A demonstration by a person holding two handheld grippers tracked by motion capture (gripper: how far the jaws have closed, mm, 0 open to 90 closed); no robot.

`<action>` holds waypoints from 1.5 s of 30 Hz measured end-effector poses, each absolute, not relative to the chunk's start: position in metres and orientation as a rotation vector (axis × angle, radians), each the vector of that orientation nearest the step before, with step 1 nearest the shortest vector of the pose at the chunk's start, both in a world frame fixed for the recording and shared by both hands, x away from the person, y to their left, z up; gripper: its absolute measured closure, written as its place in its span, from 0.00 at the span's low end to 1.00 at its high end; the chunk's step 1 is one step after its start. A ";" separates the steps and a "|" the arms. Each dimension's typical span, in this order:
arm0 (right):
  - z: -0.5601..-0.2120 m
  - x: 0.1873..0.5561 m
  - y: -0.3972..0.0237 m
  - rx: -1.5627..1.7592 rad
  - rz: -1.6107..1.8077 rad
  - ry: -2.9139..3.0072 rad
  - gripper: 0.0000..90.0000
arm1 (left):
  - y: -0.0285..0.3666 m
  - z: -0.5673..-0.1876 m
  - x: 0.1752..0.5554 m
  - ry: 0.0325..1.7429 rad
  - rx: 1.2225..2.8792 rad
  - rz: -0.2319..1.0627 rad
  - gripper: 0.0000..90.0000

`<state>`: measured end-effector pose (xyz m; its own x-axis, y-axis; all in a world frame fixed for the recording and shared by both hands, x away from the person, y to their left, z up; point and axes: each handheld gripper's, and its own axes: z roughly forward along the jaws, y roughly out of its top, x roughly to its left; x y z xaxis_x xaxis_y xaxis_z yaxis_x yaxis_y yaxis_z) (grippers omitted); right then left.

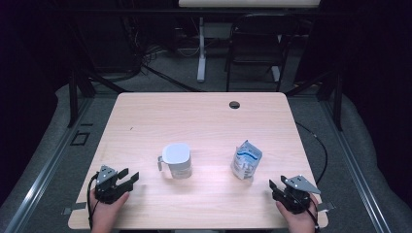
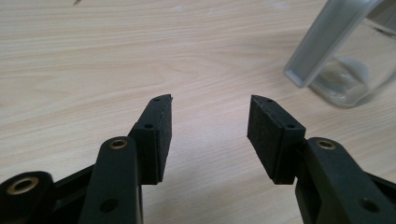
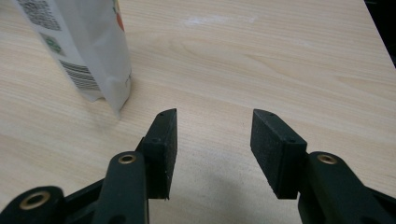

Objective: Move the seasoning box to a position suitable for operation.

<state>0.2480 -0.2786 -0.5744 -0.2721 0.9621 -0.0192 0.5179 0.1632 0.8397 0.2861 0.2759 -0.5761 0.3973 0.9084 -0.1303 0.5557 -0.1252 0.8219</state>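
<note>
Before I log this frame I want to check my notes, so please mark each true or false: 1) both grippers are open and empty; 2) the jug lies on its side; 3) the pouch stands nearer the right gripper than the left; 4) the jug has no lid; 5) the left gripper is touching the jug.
1) True: the left gripper and right gripper both have jaws apart with nothing between them.
2) False: the jug stands upright on the table.
3) True: the pouch stands on the right gripper's side.
4) False: a white lid covers it.
5) False: bare table separates them.
</note>
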 end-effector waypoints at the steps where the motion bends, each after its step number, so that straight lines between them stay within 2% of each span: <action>1: -0.574 0.247 -0.279 1.407 1.015 1.862 0.57 | 0.274 -0.577 0.286 1.260 1.808 0.517 0.56; 9: -0.579 0.252 -0.268 1.368 1.030 1.894 0.55 | 0.258 -0.573 0.288 1.179 1.858 0.479 0.59; 15: -0.581 0.252 -0.256 1.324 1.014 1.947 0.54 | 0.260 -0.572 0.286 1.175 1.840 0.472 0.59; 25: -0.574 0.248 -0.256 1.323 1.046 1.909 0.53 | 0.251 -0.562 0.292 1.147 1.848 0.472 0.57; 33: -0.575 0.248 -0.258 1.335 1.042 1.910 0.52 | 0.230 -0.557 0.303 1.118 1.880 0.467 0.55; 38: -0.574 0.247 -0.261 1.349 1.039 1.910 0.51 | 0.220 -0.558 0.310 1.124 1.882 0.427 0.62; 45: -0.575 0.248 -0.263 1.360 1.072 1.901 0.51 | 0.211 -0.555 0.317 1.119 1.898 0.456 0.61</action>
<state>0.2481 -0.2630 -0.5750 -0.3267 0.9451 0.0071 0.4947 0.1646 0.8533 0.3174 0.2112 -0.5551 0.5303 0.8408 -0.1084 0.5256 -0.2258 0.8202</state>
